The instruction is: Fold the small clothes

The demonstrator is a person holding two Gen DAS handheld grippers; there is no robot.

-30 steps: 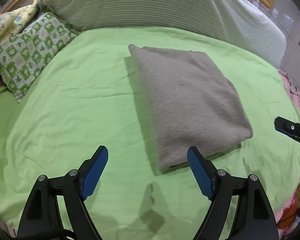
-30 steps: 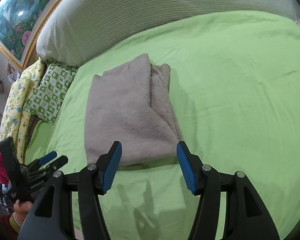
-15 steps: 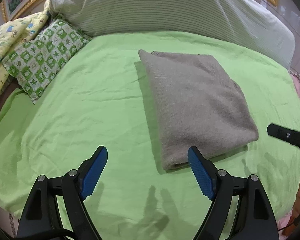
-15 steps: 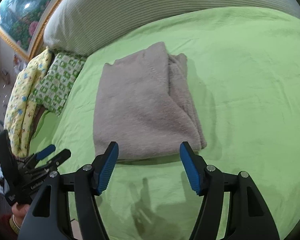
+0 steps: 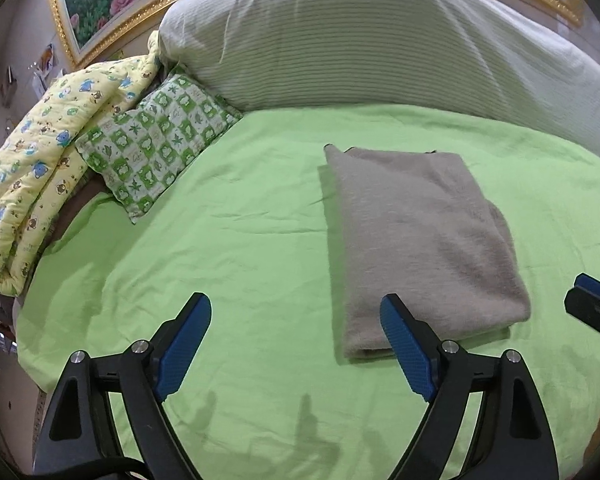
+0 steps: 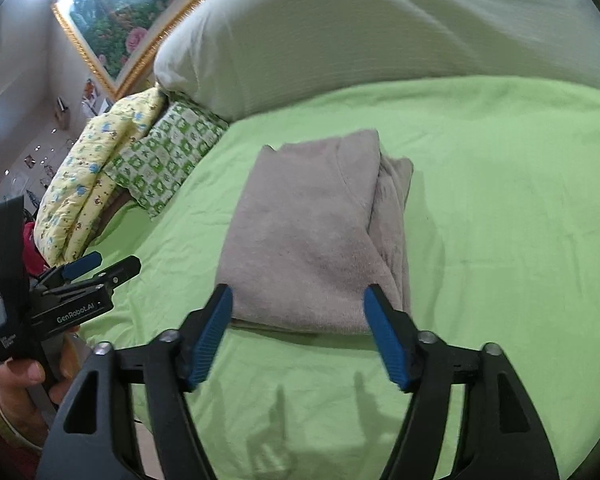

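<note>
A grey fleecy garment (image 5: 416,240) lies folded into a neat rectangle on the green bedsheet (image 5: 240,248); it also shows in the right wrist view (image 6: 312,240). My left gripper (image 5: 296,344) is open and empty, above the sheet just short of the garment's near left corner. My right gripper (image 6: 300,336) is open and empty, just short of the garment's near edge. The right gripper's tip shows at the right edge of the left wrist view (image 5: 592,312). The left gripper appears at the left of the right wrist view (image 6: 80,280), held in a hand.
A large striped white bolster (image 5: 360,40) lies along the head of the bed. A green checked pillow (image 5: 156,136) and a yellow printed quilt (image 5: 40,168) lie at the far left. A gold-framed flower painting (image 5: 100,4) hangs behind. The bed's near edge falls off at left.
Both grippers have drawn back and lifted away from the folded garment, so more of the bed and headboard shows. The garment has not moved. Both stay open.
</note>
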